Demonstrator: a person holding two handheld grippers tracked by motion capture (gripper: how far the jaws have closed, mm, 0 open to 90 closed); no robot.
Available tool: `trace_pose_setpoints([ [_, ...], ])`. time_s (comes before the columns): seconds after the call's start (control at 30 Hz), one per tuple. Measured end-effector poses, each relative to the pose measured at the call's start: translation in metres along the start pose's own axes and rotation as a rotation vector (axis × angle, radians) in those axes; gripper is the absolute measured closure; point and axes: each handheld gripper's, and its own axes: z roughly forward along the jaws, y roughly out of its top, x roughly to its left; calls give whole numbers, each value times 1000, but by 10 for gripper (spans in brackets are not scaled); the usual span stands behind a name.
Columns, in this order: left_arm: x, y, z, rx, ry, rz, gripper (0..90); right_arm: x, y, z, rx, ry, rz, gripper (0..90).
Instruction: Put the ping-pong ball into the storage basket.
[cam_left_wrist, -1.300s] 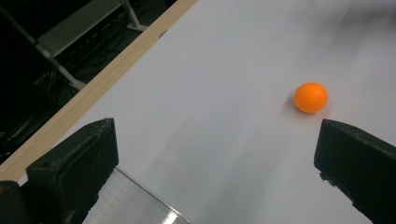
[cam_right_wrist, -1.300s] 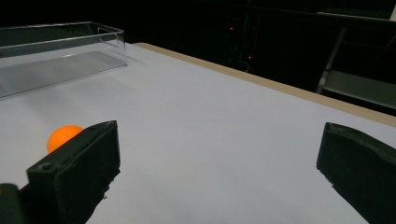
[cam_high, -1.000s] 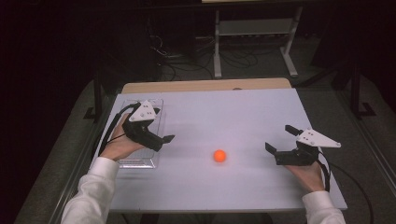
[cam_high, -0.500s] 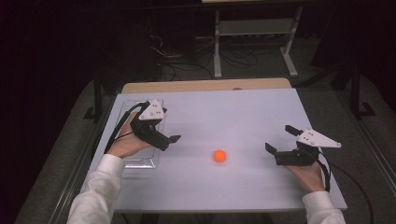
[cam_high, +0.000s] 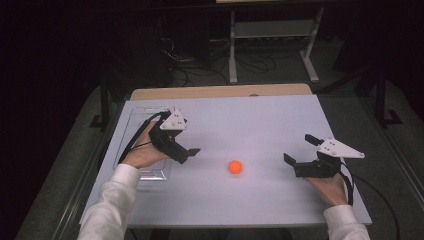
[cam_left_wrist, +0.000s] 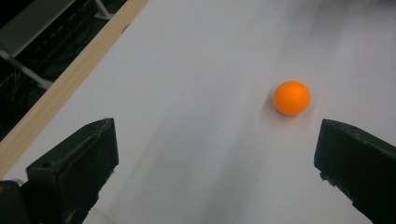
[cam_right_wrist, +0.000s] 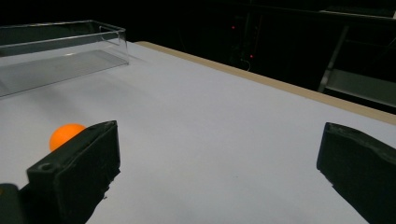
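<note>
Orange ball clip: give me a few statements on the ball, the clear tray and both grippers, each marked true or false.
1. The orange ball lies on the white table, apart from both grippers. True.
2. The left gripper is shut on the ball. False: its jaws stand wide open, with the ball ahead of them.
3. The ball sits inside the clear tray. False: it lies on the open table.
4. The right gripper is open and holds nothing. True.
</note>
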Motion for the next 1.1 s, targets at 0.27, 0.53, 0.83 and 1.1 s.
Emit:
trace_pose_setpoints([
  [0.27, -2, 2, 8, 23, -7, 18, 0, 0, 0, 0, 0, 0, -1, 0],
  [0.53, -4, 5, 15, 30, -30, 24, 0, 0, 0, 1, 2, 0, -2, 0],
  [0.83, -7, 12, 23, 48, -54, 44, 0, 1, 0, 1, 8, 1, -5, 0],
  [1.1, -10, 12, 31, 73, -61, 53, 0, 0, -1, 1, 8, 4, -4, 0],
])
